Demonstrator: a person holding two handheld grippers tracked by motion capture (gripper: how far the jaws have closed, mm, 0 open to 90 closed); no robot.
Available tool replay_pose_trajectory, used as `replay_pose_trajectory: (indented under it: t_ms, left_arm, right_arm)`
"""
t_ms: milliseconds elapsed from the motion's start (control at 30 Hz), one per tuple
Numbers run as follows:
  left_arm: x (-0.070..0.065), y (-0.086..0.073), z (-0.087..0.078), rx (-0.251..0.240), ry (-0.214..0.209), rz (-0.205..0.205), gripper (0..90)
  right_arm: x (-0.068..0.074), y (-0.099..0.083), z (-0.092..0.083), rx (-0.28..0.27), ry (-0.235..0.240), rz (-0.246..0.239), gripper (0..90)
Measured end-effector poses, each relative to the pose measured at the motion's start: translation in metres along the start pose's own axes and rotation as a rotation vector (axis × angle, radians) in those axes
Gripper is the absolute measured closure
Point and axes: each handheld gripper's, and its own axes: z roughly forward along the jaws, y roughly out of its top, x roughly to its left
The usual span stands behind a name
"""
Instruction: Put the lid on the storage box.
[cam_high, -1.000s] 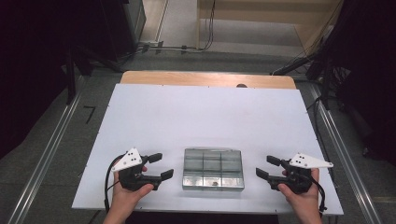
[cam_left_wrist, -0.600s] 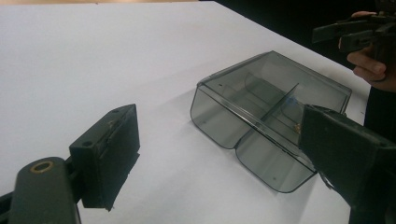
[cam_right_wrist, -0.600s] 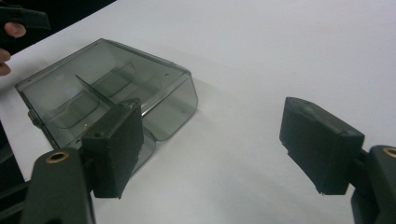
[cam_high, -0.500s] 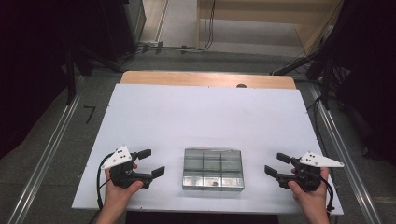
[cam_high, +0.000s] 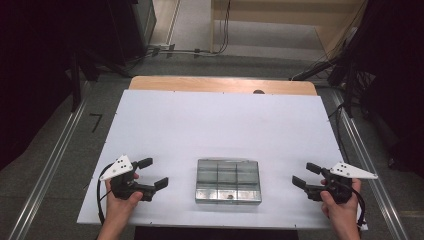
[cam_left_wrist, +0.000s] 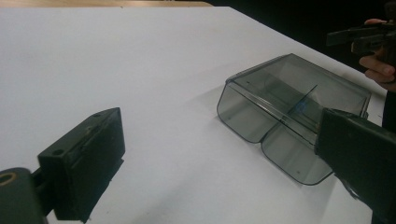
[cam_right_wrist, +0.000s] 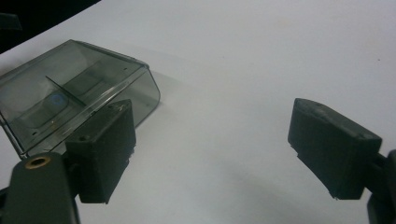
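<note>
Two grippers, left gripper (cam_high: 152, 174) and right gripper (cam_high: 303, 176), flank the clear compartment box (cam_high: 228, 180) near the table's (cam_high: 225, 125) front edge, jaws just spreading, empty. Uneven contact could skid the light box.

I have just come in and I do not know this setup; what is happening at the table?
A person holds one set of tongs in each hand. The left tongs and right tongs are open, their jaws having just widened with nothing between them. Each stands to one side of a clear compartment box on the white table, apart from it.
</note>
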Motion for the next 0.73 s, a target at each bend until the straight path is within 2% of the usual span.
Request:
replay_pose_trajectory:
  t_ms: [267, 533, 733]
  left_arm:
    - [0.011, -0.004, -0.01, -0.037, 0.01, -0.006, 0.0]
    - [0.022, -0.009, -0.017, -0.046, 0.046, -0.007, 0.0]
    - [0.022, -0.011, -0.015, -0.035, 0.066, 0.003, 0.0]
  right_arm:
    - [-0.01, -0.005, -0.002, 0.001, -0.004, 0.012, 10.0]
    - [-0.023, -0.011, -0.008, -0.029, -0.029, 0.037, 9.0]
    - [-0.027, -0.012, -0.009, -0.038, -0.043, 0.041, 9.0]
